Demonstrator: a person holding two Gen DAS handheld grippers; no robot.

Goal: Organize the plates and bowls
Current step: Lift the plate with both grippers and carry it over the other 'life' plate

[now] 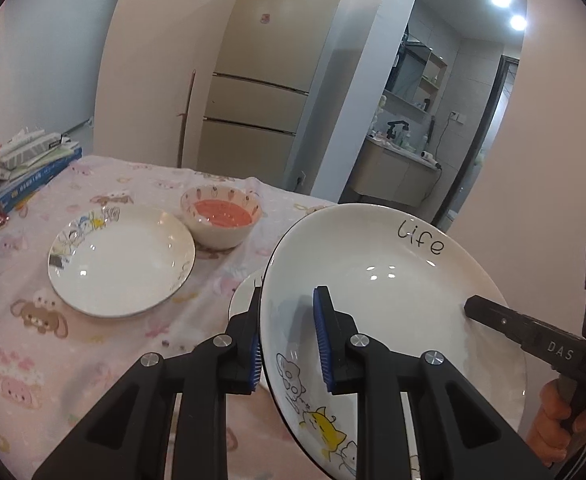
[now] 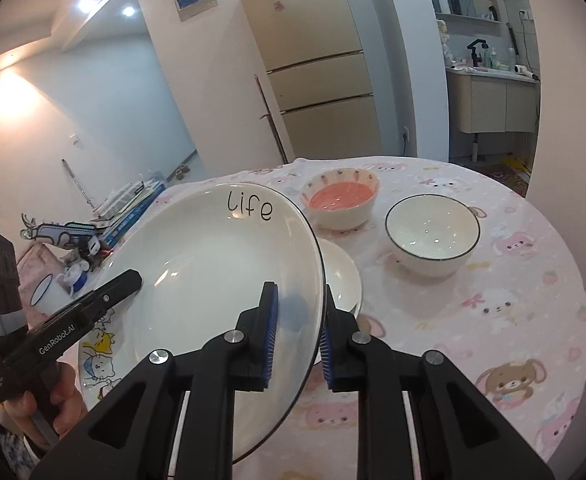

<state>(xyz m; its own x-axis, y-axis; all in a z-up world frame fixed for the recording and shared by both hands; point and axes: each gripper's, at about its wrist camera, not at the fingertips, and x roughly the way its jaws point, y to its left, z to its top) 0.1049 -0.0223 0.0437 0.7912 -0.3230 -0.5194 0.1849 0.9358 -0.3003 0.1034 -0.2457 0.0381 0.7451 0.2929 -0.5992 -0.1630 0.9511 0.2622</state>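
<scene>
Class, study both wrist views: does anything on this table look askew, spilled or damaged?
Only the "life" plate is askew: both grippers hold it tilted by opposite rims above the table. Nothing looks spilled or broken.

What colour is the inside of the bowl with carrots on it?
Salmon pink inside the carrot bowl, best seen from the right wrist.

Both views are evenly lit and fairly bright, with a pinkish cast. Two round ceiling lamps (image 1: 508,8) blow out to white and throw small glints on the plate (image 1: 393,280) and a broad sheen on the fridge (image 1: 289,40). Fisheye bends walls and doorways strongly, with dark corners. Focus is sharp throughout; shadows on the surface (image 2: 513,320) are soft
</scene>
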